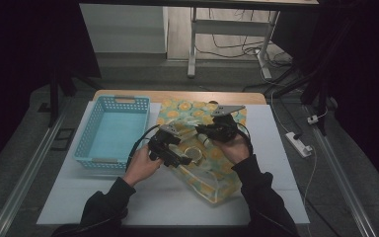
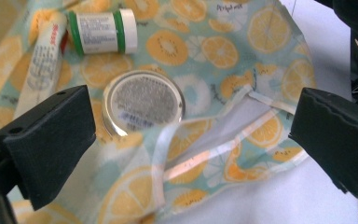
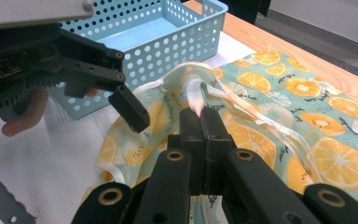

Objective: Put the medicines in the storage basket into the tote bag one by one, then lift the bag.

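A clear pouch (image 1: 208,163) printed with orange slices lies on the white table (image 1: 281,163), just right of an empty blue basket (image 1: 112,129). The right gripper (image 3: 200,114) is clamped shut on the pouch's clear rim, pinching the edge and lifting it off the table; this looks meant to hold the mouth up and open so the other hand can get inside. The raised fold of plastic stands up in front of the closed jaws, while the rest of the pouch stays flat to the right. The left gripper (image 2: 191,123) has its jaws spread wide with nothing between them, and it hangs just above the open mouth, pointing down into the pouch. Inside, under the clear plastic, lie three things: a round tin (image 2: 143,102) flat in the middle, a small bottle (image 2: 103,31) with green bands on its side beyond it, and a white tube (image 2: 42,65) to the left. The tin sits nearest between the open jaws, so it seems the likely thing to be picked next. The basket, standing near on the left, is probably where the contents are to go. The left jaws will have to clear the loose rim without catching the plastic.
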`<control>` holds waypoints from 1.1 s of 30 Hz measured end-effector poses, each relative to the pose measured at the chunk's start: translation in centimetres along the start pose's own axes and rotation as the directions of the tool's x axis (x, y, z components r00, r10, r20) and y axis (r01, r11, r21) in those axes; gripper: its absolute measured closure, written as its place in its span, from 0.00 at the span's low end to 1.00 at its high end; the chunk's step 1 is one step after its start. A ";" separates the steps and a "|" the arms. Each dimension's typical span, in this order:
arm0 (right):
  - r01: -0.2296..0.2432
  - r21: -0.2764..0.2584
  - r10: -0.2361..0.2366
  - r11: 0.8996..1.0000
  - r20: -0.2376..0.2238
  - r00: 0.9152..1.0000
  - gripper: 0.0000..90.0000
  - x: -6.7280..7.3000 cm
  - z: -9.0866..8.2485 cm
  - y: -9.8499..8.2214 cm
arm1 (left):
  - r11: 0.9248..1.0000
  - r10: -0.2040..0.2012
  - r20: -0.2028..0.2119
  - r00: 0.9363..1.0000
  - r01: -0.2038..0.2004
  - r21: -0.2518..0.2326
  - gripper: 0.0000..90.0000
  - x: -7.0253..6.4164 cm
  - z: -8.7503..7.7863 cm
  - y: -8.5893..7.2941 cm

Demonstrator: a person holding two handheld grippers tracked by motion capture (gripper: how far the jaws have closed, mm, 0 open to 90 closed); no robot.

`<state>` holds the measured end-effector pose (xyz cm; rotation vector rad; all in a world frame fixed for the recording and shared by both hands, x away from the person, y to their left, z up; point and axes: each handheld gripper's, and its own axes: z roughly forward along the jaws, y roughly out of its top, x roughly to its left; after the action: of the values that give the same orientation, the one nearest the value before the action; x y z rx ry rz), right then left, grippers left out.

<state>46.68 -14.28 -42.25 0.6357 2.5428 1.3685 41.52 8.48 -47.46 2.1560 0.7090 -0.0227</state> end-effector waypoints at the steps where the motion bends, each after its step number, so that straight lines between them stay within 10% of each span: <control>1: 0.000 0.000 0.000 1.000 0.000 1.000 1.00 0.0 0.0 0.0 | 1.000 -0.001 -0.001 1.000 0.001 0.003 0.00 0.0 0.0 -0.1; 33: -0.002 0.002 0.002 1.000 0.002 1.000 1.00 0.0 0.1 -0.1 | 0.993 0.066 -0.016 0.998 -0.064 0.101 0.03 0.2 2.8 0.3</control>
<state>46.70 -14.28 -42.36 0.6395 2.5432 1.3653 42.44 6.34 -49.07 2.2776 0.6604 -0.0033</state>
